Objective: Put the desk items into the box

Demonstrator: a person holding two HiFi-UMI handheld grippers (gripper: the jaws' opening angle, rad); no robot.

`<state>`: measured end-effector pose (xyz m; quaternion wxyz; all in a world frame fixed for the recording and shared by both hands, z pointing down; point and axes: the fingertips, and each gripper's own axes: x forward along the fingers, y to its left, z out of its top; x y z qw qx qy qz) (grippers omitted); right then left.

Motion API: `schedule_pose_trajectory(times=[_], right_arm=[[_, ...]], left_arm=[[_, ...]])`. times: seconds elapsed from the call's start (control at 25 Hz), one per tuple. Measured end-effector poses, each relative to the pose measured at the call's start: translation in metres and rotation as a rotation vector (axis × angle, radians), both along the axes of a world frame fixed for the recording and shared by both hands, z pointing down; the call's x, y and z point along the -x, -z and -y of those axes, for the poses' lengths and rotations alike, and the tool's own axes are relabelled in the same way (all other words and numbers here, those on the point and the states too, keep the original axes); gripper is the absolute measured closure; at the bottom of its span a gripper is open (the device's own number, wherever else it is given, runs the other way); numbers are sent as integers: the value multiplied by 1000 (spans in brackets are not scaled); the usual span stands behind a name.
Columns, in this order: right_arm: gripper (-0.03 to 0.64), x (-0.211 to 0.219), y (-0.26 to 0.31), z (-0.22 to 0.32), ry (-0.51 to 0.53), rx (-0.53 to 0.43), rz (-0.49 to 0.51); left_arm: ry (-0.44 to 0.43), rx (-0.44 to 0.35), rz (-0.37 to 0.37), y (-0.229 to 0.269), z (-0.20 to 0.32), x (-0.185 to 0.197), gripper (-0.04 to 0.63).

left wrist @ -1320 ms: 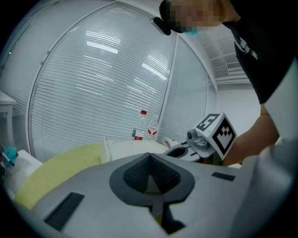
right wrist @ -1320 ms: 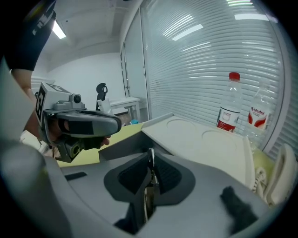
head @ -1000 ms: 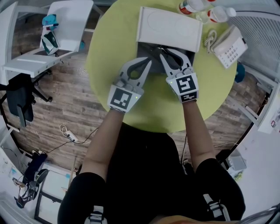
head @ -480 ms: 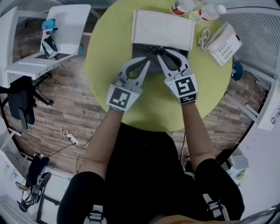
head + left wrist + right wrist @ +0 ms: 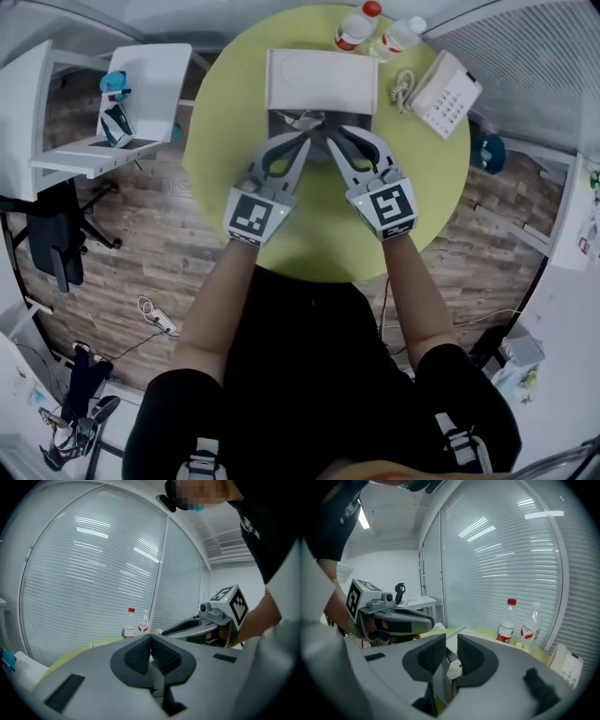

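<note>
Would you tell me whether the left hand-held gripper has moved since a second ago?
Yes. The left hand-held gripper has risen toward the camera, and its tips sit slightly farther from the lid of the open white box than before.

The head view looks steeply down on the round yellow-green desk (image 5: 225, 127). Each gripper view sits close behind its own dark fingers (image 5: 137, 657), facing across the desk. All three views share the red-capped clear plastic bottle (image 5: 128, 626).

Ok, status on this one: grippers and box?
Left gripper shut, empty. Right gripper: jaws have just been opening, nothing between them. Box open, both grippers over its near edge. Telephone outside it; nothing in the way.
</note>
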<state>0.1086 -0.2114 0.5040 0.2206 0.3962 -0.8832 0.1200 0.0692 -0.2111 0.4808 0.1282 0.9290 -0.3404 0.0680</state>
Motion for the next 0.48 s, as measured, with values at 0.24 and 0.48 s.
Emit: schedule_pose_trajectory(times=[0.24,0.48], right_arm=[[573,-7,65,-24,-6,-119,87],[600,-9,119,-55,0,-191,167]], left_arm=[[-30,-1,-1,37,-27,-4,586],[-83,-24,-25,79,-57,-5,586]])
